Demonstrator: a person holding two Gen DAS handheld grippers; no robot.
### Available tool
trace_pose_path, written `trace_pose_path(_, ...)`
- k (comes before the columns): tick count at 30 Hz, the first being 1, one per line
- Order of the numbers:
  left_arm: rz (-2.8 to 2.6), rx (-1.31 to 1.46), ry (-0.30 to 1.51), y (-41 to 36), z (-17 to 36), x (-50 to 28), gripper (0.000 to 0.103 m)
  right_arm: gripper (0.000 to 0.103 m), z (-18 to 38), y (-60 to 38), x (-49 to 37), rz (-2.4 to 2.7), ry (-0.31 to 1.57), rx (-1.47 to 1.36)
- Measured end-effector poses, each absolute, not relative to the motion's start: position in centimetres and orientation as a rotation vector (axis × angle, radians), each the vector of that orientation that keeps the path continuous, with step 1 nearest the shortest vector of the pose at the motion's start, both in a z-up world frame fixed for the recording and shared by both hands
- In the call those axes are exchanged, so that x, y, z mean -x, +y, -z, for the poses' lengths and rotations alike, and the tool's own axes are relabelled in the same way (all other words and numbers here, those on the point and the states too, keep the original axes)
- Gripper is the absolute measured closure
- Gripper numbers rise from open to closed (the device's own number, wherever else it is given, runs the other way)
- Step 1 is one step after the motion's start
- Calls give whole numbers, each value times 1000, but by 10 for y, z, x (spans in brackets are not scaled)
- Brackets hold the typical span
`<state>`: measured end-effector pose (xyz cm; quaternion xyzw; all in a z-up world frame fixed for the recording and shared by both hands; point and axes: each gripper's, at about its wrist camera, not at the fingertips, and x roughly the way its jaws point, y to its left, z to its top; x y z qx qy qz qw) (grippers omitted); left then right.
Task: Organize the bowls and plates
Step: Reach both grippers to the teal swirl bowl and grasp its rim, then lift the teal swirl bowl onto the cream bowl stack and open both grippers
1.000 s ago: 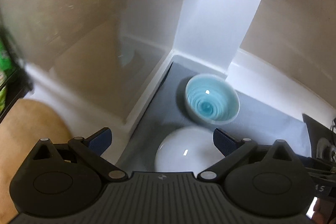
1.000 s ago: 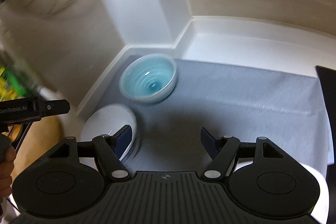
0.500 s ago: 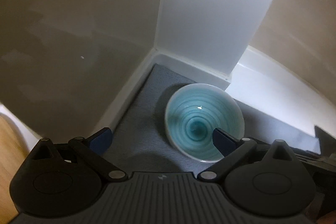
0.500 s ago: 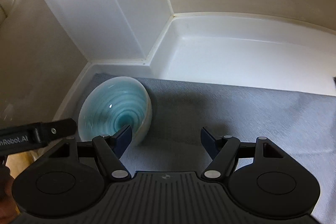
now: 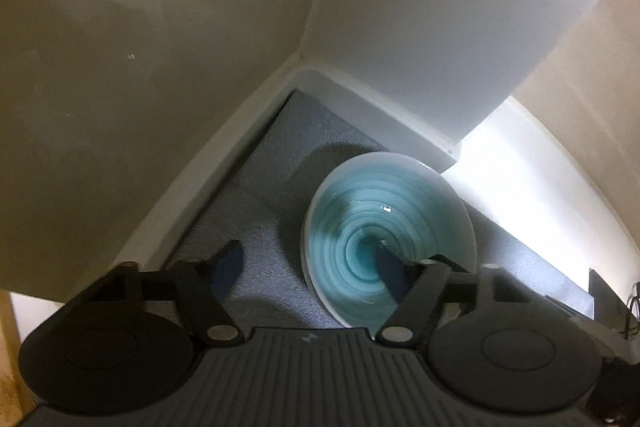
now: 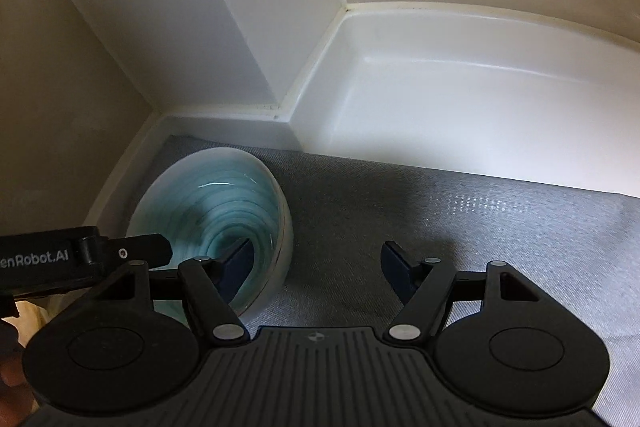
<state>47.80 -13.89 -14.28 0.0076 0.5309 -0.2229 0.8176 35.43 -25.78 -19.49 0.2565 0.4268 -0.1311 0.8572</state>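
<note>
Since before: we have brought both grippers lower and nearer the corner; the white bowl seen earlier is out of both views, and the blue bowl now fills more of each picture.
Blue bowl (image 5: 390, 239): a pale-rimmed bowl with a turquoise spiral inside, upright on the grey mat, near the corner where the walls meet.
Bowl in right view: we see the same bowl (image 6: 212, 211) at the left of the mat, close to the white kerb.
Left gripper (image 5: 308, 269): our jaws have just been closing and stand at a middling width. The right finger (image 5: 390, 273) lies over the bowl's inside and the left finger (image 5: 226, 265) over bare mat, so the near-left rim sits between them. No pad presses on it.
Right gripper (image 6: 316, 265): our jaws have just been closing a little, still fairly wide. The left finger (image 6: 238, 265) shows in front of the bowl's inside, the right finger (image 6: 396, 269) over the mat, the bowl's right rim between them. We see no pad pressing on it.
Left gripper in right view: its black side, lettered in white, reaches in from the left edge to the bowl's near-left rim; we cannot tell whether it touches.
Mat (image 6: 460, 227): grey, woven, spread over the bench.
Bench (image 6: 460, 107): white and glossy, with a raised kerb along the walls.
Walls (image 5: 120, 47): beige to the left, with a white column (image 5: 440, 19) behind the bowl.
</note>
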Motion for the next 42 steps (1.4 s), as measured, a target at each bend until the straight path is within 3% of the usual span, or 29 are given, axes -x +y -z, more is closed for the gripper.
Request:
trace_pose_path(1,474,-17,1143,-140,145,-480,46,47,197,-258,-355,275,900,-532)
trace_pose_path(3,470,-16,1176,-141,151,-485,82,63,198,-258,-356,262,889,-541)
trace_pose_path(4,484,-3,1196,-141,154,-487,87,74,198,-258,-356,256,880,-546)
trace_pose_path(5,494,8,1217,-141,157,-488,92,78,196,-257,-355,244,870,-546)
trace_pose_path(6,493,7,1218,-142,157,-488,93,90,193,-254,-356,233,861,-538)
trace_pose_path(7,493,-15,1212,-144,157,-487,93,92,191,-250,-357,232,862,-520)
trace_pose_path(23,573,-34,1118,-132,116,-460,93,92,143,-241,-333,261,767,-432)
trace_pose_path(34,652,-54,1023,-102,58,-400,91,92,83,-217,-268,269,668,-387)
trace_pose_path(42,650,-97,1022,-52,48,-346,90,92,67,-178,-216,225,665,-397)
